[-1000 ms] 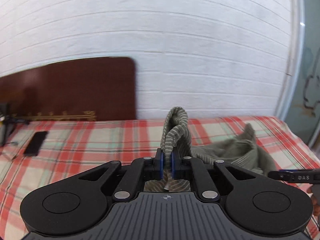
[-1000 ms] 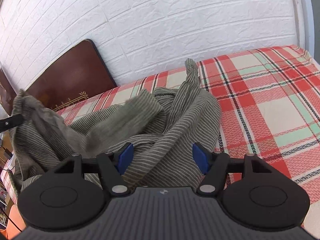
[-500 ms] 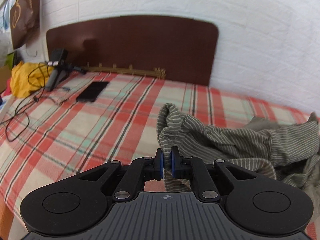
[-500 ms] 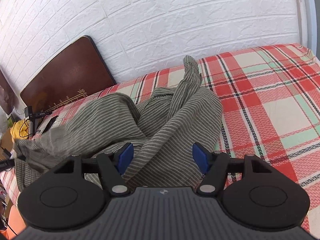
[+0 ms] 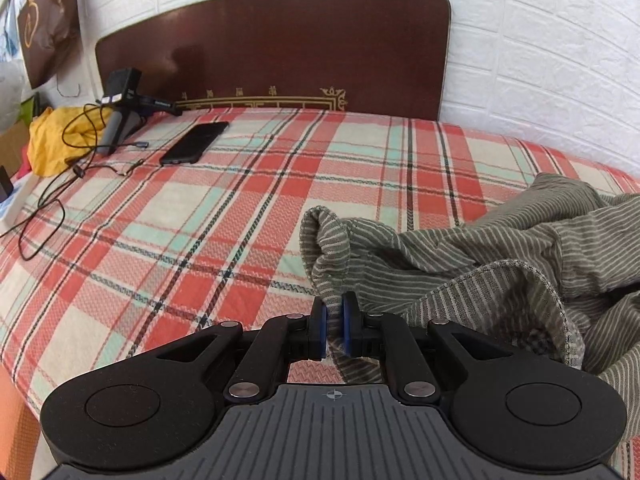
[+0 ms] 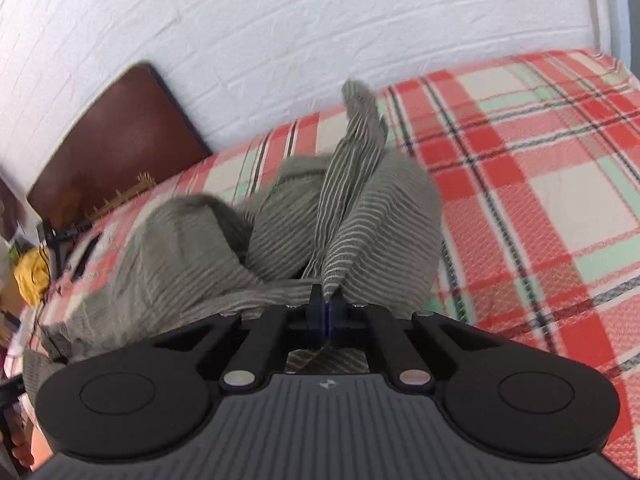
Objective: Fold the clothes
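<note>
A grey-green striped garment [image 5: 472, 248] lies crumpled on the red plaid bed [image 5: 200, 216]. My left gripper [image 5: 334, 322] is shut on a folded edge of it, low over the sheet, with the cloth bunching up just beyond the blue pads. In the right wrist view the same striped garment [image 6: 280, 236] is heaped ahead. My right gripper [image 6: 327, 312] is shut on a ridge of the fabric, which rises from between its pads toward the wall. That view is motion-blurred.
A black phone [image 5: 194, 142], a small tripod [image 5: 120, 108] with trailing cables [image 5: 44, 200] and a yellow cloth [image 5: 48, 144] sit at the bed's far left by the dark wooden headboard [image 5: 280, 40]. A white brick wall [image 6: 280, 40] backs the bed.
My left gripper has come down and swung toward the headboard, keeping its hold on the garment. My right gripper, open before, has shut on a fold of the garment.
</note>
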`<state>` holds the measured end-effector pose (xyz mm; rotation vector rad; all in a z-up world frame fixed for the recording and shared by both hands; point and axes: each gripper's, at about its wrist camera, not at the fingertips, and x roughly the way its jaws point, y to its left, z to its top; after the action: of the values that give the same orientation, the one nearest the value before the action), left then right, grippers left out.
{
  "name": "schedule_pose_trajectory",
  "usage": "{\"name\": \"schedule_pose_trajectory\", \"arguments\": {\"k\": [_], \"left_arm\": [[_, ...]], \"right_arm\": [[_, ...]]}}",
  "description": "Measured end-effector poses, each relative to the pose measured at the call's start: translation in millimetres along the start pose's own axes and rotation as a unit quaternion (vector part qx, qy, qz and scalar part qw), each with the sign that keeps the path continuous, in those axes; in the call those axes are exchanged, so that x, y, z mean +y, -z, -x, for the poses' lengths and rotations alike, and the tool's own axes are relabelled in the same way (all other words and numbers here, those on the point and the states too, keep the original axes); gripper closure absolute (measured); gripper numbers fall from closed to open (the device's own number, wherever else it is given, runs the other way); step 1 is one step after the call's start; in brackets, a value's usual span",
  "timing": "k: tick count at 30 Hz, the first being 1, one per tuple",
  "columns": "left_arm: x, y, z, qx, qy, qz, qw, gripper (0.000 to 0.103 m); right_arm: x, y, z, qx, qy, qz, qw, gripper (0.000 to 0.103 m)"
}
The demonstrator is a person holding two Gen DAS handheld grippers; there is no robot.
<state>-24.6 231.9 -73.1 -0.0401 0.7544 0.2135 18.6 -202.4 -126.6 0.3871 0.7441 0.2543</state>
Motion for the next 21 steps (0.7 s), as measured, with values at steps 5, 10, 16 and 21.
{"name": "schedule_pose_trajectory", "arguments": {"k": [5,10,16,21], "left_arm": [[-13,-5,1,-0.002,0.004,-0.019,0.9998,0.1],[-26,-1,-1,0.002,0.007,-0.04,0.9992,0.1],[-28,6,-7,0.014,0.013,-0.045,0.9988,0.1],[-32,14,-11,0.023,0.012,-0.055,0.9982,0.096]], "right_arm": [[-22,-19,52,-0.063,-0.009,-0.025,0.998,0.101],[-43,-5,79,-0.063,0.004,-0.032,0.998,0.102],[-75,44,63,0.016,0.048,-0.064,0.997,0.101],[-78,65,51,0.035,0.056,-0.065,0.996,0.099]]}}
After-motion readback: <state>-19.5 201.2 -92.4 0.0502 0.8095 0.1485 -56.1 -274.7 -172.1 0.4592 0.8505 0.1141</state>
